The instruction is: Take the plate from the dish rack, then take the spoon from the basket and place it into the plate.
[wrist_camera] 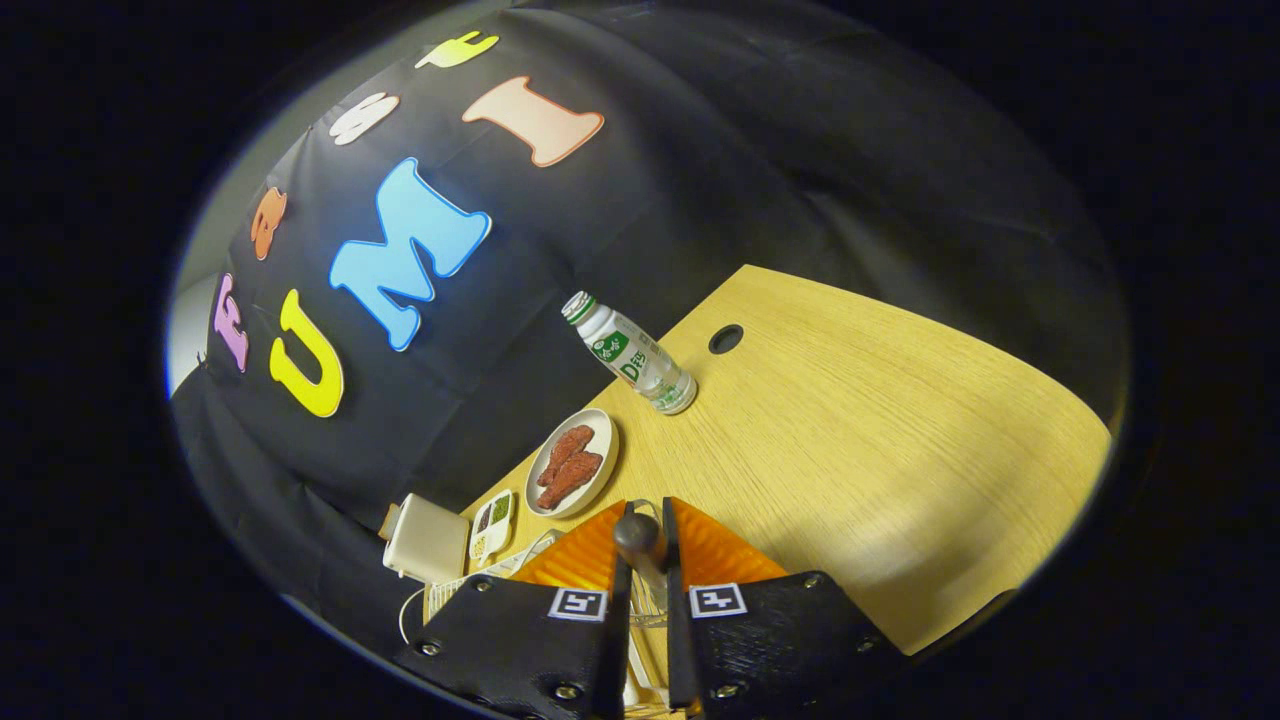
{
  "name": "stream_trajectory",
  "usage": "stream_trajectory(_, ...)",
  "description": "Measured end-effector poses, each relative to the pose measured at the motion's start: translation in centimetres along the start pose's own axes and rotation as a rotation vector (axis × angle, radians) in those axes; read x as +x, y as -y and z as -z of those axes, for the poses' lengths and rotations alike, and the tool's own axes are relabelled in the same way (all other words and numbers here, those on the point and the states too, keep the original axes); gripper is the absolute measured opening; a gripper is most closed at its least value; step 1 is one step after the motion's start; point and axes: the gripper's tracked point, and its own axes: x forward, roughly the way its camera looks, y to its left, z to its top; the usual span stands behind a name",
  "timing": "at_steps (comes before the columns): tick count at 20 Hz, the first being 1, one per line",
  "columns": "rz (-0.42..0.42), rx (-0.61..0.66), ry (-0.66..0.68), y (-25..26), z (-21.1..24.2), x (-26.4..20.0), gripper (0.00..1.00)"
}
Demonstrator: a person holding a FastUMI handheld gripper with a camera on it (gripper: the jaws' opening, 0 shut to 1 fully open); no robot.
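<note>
Gripper (641,535) sits low over the light wood-grain tabletop (850,450), view tilted. Its two fingers are drawn close together w/ a narrow gap, and a slim rod w/ a rounded dark grey knob end (638,535) stands in that gap; it looks like the spoon's handle, and both fingers appear to press on it, though the contact itself is hard to make out. Below the knob, between the finger bodies, thin white wire bars (648,600) show, likely the basket or rack; can't tell which. More white wire grid (470,585) shows just beside one finger, near the table edge. Just ahead of the fingertips lies a shallow oval cream dish holding reddish-brown meat pieces (572,462), flat on the table. Beside that dish, toward the table edge, sits a small white divided tray w/ green and dark fillings (492,524), and next to it a cream-coloured boxy object (427,540) w/ a thin white cord at its base. Beyond the oval dish stands a white plastic bottle w/ green cap and green label (630,352), upright on the table, well apart from the fingers. A round dark cable hole (726,338) sits in the tabletop near the bottle. The empty plate for the task can't be identified here.
</note>
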Motion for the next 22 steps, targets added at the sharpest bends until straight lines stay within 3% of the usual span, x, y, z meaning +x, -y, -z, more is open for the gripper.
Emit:
stream_trajectory(10, -0.125, -0.135, 0.05, -6.4, -3.9, -6.6, 0.15)
stream_trajectory(22, -0.265, -0.373, -0.043, -13.5, 4.4, -12.9, 0.15)
